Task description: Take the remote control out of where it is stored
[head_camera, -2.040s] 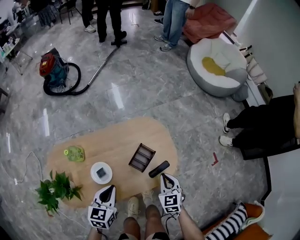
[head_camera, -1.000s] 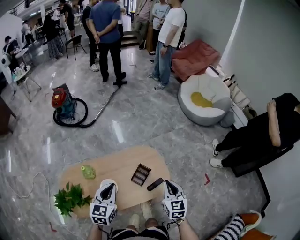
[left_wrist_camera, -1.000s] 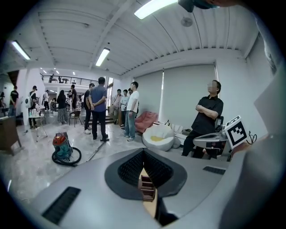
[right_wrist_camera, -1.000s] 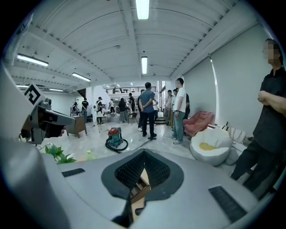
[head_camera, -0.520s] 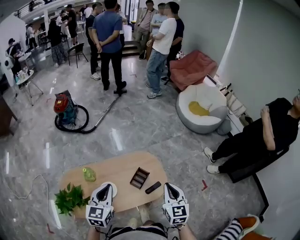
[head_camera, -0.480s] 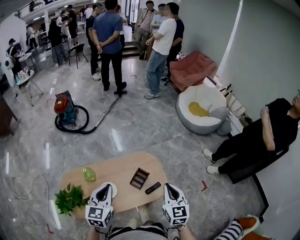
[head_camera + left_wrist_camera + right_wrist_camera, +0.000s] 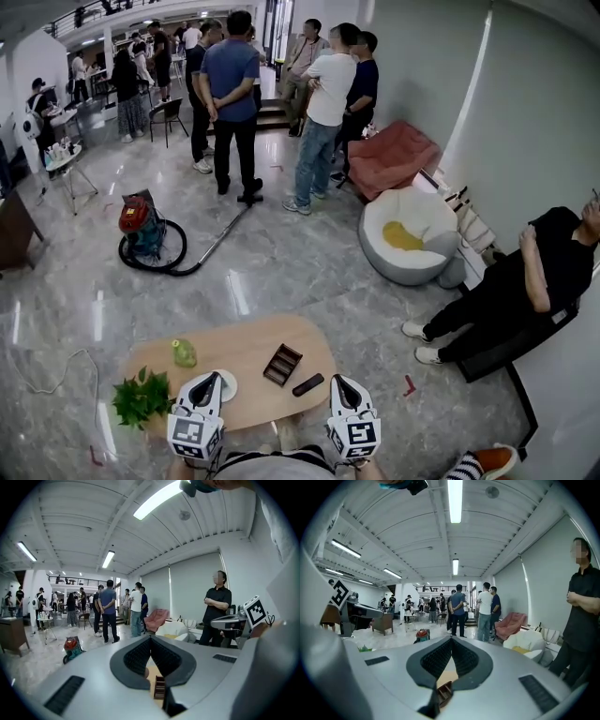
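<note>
The remote (image 7: pixel 307 384) is laid flat on the table (image 7: pixel 234 342), just beside the holder (image 7: pixel 282 365), outside it. L gripper (image 7: pixel 210 381) & R gripper (image 7: pixel 337 382) are clenched, nothing gripped. The remote is apart from both, nearer R gripper.

One wooden table (image 7: pixel 234 342), on it one remote control (image 7: pixel 307 384), one slotted brown holder (image 7: pixel 282 365), one white dish (image 7: pixel 228 384), one green object (image 7: pixel 184 353), one plant (image 7: pixel 141 401) at the table's left end, one vacuum cleaner (image 7: pixel 142 230) beyond the table, one white beanbag (image 7: pixel 408 234) and one pink beanbag (image 7: pixel 389 155) farther right
</note>
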A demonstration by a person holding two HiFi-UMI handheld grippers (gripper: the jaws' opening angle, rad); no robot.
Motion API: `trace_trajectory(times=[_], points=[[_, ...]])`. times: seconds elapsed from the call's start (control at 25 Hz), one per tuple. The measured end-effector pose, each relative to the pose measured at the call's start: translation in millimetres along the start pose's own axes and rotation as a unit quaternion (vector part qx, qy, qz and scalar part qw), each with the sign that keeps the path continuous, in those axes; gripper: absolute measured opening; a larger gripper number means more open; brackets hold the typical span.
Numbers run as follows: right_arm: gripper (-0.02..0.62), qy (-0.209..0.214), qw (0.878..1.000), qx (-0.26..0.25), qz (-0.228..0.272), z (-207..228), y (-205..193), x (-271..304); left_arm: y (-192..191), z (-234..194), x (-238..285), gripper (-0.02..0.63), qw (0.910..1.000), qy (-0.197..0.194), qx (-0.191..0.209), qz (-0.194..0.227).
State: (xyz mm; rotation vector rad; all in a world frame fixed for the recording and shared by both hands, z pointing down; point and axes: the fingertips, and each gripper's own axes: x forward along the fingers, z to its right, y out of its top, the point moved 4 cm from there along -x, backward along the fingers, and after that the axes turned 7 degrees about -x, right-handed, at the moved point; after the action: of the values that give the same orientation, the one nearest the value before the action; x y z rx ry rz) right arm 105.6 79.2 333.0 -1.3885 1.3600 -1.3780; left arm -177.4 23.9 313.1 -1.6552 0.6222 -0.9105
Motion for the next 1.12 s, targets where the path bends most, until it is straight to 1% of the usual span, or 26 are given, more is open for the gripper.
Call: trace_trajectory(times=[0.2, 0.4, 0.64, 1.12], points=[[0.008, 0.002, 1.000, 0.001, 0.008, -6.1, 4.9, -4.9, 8.4, -1.3, -4.0, 0.006, 0.9999, 0.004, 0.002, 0.015], [0.008, -0.003, 1.000, 0.001, 0.015, -9.0, 7.1, -4.5, 7.1, -1.2, -6.2, 0.006, 0.9999, -0.002, 0.004, 0.015], [0.008, -0.004, 1.000, -0.014, 0.016, -12.8, 7.4, -4.9, 7.8, -1.4, -9.8, 0.006, 0.9998, 0.001, 0.004, 0.019], [0.008, -0.001, 1.000, -0.010, 0.019, -13.5, 9.2, -1.4, 10.2, -6.2, -11.3, 0.006, 0.9997, 0.007, 0.004, 0.022]])
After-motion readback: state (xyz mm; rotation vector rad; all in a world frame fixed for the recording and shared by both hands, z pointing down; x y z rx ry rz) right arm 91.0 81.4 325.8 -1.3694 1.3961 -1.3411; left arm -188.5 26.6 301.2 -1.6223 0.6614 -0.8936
